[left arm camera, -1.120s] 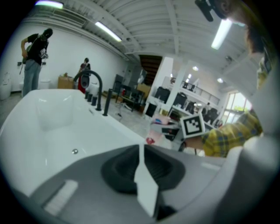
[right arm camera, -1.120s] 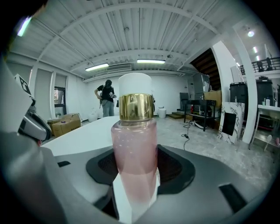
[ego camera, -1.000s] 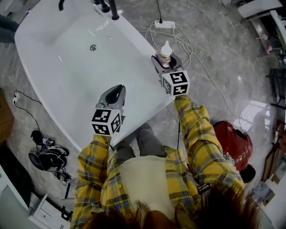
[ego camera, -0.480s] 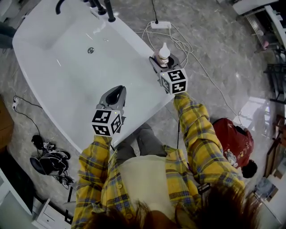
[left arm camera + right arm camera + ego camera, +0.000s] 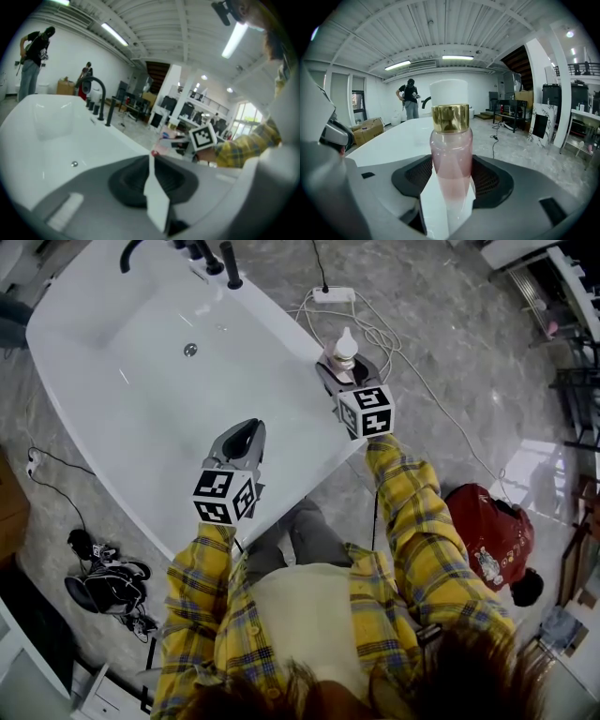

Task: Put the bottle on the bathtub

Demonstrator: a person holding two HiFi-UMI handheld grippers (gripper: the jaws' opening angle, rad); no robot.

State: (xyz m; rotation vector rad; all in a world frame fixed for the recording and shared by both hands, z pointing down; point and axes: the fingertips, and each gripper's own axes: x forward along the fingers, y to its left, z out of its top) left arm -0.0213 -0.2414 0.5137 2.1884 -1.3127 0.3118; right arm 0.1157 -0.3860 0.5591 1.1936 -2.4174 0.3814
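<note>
Pink bottle (image 5: 451,159) (gold collar, white cap) clamped in my right hand-held gripper (image 5: 340,367); left hand-held gripper (image 5: 246,429) clenched, empty.

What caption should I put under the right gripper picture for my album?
The right gripper holds a pink bottle upright in front of the white bathtub.

The bottle (image 5: 346,343) stands upright between the jaws of the right gripper (image 5: 342,367), at the right rim of the bathtub (image 5: 286,329). The left gripper (image 5: 240,437) hangs left of it, over the basin. A power strip (image 5: 334,295) lies on the floor behind the bottle
</note>
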